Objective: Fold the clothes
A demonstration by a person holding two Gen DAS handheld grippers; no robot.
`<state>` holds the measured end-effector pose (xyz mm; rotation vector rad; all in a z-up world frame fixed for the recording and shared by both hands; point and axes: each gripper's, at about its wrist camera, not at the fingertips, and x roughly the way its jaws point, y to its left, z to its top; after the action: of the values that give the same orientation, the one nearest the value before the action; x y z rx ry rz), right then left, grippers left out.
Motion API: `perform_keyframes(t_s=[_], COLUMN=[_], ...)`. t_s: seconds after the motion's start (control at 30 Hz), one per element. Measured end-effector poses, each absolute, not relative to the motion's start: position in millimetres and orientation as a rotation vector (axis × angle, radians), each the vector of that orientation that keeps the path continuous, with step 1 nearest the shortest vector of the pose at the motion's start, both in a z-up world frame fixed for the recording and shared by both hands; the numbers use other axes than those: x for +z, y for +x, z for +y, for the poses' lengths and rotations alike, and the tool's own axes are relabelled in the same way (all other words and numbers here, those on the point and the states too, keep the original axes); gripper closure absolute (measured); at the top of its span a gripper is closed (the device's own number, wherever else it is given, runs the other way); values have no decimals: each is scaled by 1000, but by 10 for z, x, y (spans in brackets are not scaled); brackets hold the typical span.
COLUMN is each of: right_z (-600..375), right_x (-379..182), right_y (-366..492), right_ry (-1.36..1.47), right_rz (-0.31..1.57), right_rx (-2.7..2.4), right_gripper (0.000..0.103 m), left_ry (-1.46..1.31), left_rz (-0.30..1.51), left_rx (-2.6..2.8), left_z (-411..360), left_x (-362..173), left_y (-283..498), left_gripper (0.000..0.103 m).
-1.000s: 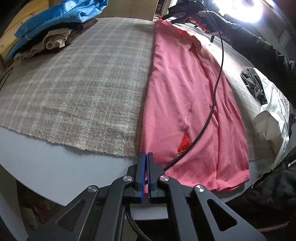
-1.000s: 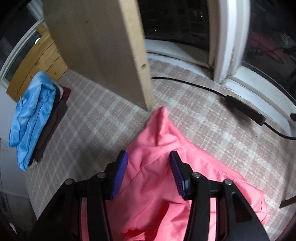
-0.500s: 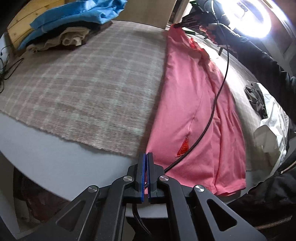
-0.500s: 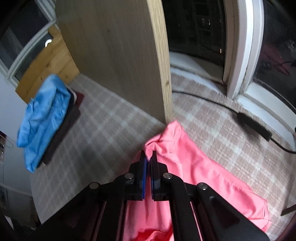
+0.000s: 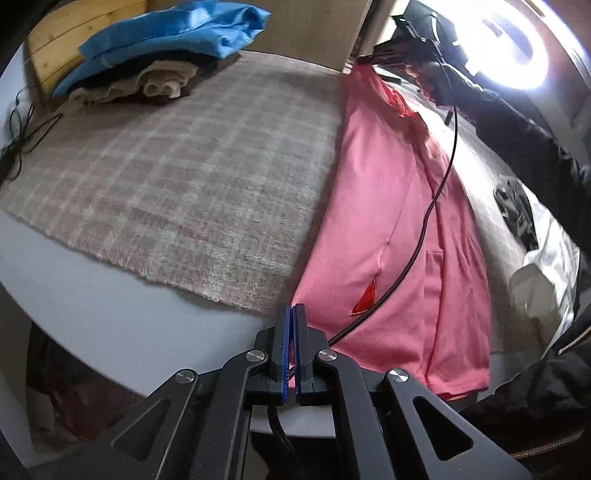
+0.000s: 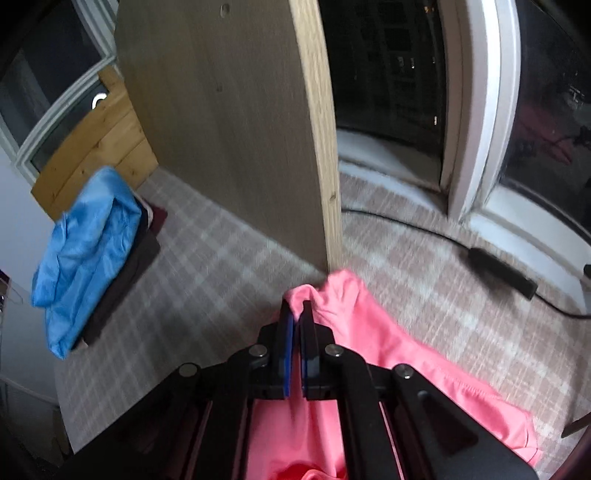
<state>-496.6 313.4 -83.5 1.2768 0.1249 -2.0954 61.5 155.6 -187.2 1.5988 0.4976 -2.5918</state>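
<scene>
The jaws of the left gripper (image 5: 290, 354) are pressed together on the near hem corner of the pink garment (image 5: 391, 236), at the near edge of the surface (image 5: 110, 314). In the left wrist view the fabric is hard to see between the pads; it runs straight up to them, so I judge the hem is pinched there. The jaws of the right gripper (image 6: 295, 349) have just been closing, and they now clamp a raised fold at the garment's far end, where pink cloth bulges out above the pads.

Held at both ends like this, the garment lies stretched lengthwise as a long, narrow strip on the plaid blanket (image 5: 184, 177) that covers the surface. It looks already folded once along its length. Gripping opposite ends keeps the strip taut and the edges aligned, which probably sets up carrying one end over to meet the other.

A black cable (image 5: 436, 192) trails across the pink cloth from the far gripper toward the near one; it could drag or crease the fabric during a fold.

At the far left corner sits a stack of clothes topped by a blue garment (image 5: 173, 33), likely finished pieces set out of the way. A crumpled white and dark heap (image 5: 535, 258) lies at the right edge, perhaps waiting its turn. An upright wooden board (image 6: 240, 129) stands just beyond the pinched end.
</scene>
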Motion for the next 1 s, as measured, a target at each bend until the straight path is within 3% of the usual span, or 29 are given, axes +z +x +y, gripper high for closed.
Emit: perform_keyframes(t_s=[0.3,0.37,0.4,0.43,0.67,0.9,1.0], right_z=[3032,3010,3025,3050,3519,3377,3249], right_x=[-1088,-1040,-986,-916,-239,-756,-977], right_y=[-4952,-4916,-4896,-4863,-4412,-4023,-3992], right_ry=[1337,1336,1334,1323,1170,1311,1344], right_rz=[335,374,372,373,291,389,515], right_rx=[-2133,-2141,-2144,-2152,-2222,-2044,-2062], right_gripper=[98,86,70,64,64,64,65], left_ry=[1622,1632,1640,1649,1640,1668,1719], left_rz=[492,481,486,491,490,481,428], left_rx=[-2533,-2518,-2508,-2499,-2497,-2617,-2622], left_z=[1604,1589,1578,1568,1523,1681,1777], left_x=[-2113,-2125,-2125,-2126,-1969,-1975,-2100], left_y=[307,287,280,272,341,185,64], left_gripper=[102,101,100,98,100,100,94])
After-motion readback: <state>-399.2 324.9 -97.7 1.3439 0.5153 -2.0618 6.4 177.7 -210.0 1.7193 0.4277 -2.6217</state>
